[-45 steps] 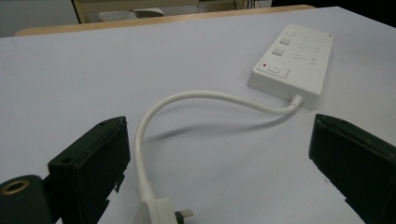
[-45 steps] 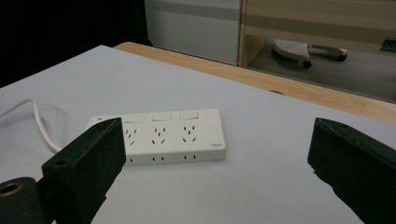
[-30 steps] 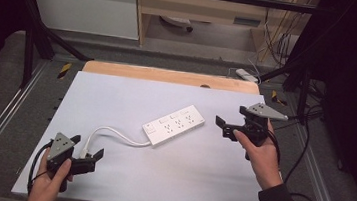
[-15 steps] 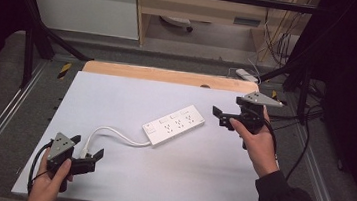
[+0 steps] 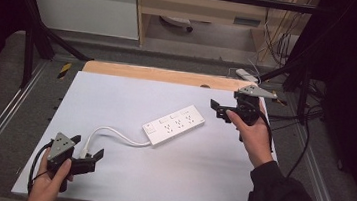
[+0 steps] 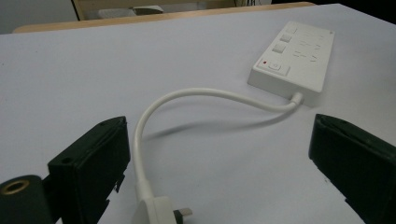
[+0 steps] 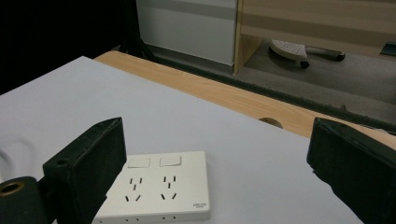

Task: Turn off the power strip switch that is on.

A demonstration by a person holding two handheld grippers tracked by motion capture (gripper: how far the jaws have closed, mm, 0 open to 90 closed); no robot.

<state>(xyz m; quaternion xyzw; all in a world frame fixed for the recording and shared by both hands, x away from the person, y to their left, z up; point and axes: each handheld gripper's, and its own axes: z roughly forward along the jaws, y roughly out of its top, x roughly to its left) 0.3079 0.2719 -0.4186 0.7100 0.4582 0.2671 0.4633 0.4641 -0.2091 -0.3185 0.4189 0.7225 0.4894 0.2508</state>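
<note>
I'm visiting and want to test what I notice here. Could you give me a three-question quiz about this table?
1. True or false: the power strip lies flat on the table.
2. The plug lies nearest which gripper: A, the left gripper, or B, the right gripper?
3. Fill in: the jaws of both grippers stand ____.

Key: 1 true. 2 A. 3 open.

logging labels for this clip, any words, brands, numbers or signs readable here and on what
No text reads clearly.
Power strip: a small grey brand mark near its end corner, too blurred to read.
Power strip switch: a power symbol beside a red dot, no words.
Left gripper, right gripper: no markings legible.
</note>
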